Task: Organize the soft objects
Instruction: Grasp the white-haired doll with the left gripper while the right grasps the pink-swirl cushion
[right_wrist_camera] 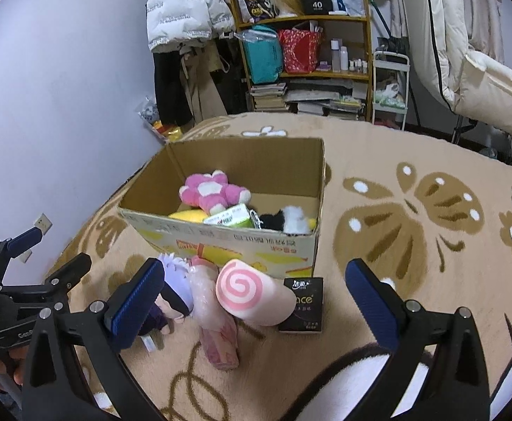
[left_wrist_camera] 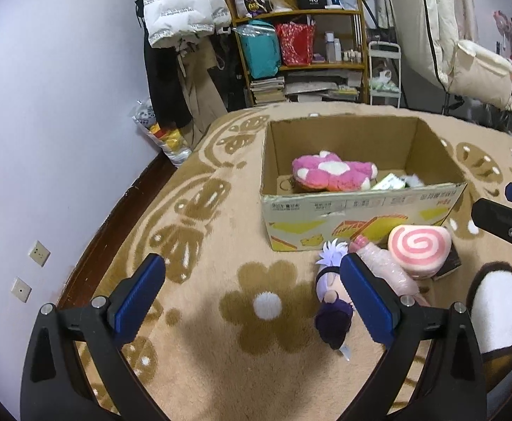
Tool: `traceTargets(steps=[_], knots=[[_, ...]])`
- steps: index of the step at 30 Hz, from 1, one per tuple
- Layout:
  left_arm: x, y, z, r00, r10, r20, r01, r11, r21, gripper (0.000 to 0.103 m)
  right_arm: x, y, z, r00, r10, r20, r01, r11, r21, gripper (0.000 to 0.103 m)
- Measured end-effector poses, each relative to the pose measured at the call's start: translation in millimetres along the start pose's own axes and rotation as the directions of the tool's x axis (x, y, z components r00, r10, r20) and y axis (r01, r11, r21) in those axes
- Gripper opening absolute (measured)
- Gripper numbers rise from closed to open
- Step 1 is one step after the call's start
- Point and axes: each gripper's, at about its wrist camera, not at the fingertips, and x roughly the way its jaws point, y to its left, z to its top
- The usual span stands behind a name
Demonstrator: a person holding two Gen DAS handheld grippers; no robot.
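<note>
Purple-haired doll (left_wrist_camera: 329, 291) partly hidden behind a gripper finger, black tissue pack (left_wrist_camera: 450, 263) mostly covered by swirl cushion (left_wrist_camera: 419, 247), white and dark plush (right_wrist_camera: 354, 389) cut off by bottom edge, box (right_wrist_camera: 220, 242) print too blurred to read, yellow item (right_wrist_camera: 189, 215) largely behind box wall.

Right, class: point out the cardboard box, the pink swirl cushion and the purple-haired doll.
cardboard box (right_wrist_camera: 220, 242): right wrist view, on its printed front wall.
pink swirl cushion (right_wrist_camera: 240, 289): right wrist view, on the spiral face.
purple-haired doll (left_wrist_camera: 329, 282): left wrist view, on its head.
</note>
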Motion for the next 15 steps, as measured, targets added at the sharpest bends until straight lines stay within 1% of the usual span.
traceTargets(steps=[5, 15], knots=[[10.1, -7.2, -0.7, 1.0, 0.0, -0.013, 0.001, 1.0, 0.025, 0.099, 15.6, -0.5, -3.9, 0.999, -0.008, -0.033, 0.008, 1.0, -0.009, 0.103], [34.7, -21.1, -3.6, 0.997, -0.035, -0.068, 0.038, 0.998, 0.047, 0.099, 46.8, -2.6, -10.5, 0.994, -0.012, -0.107, 0.014, 1.0, 0.011, 0.103]])
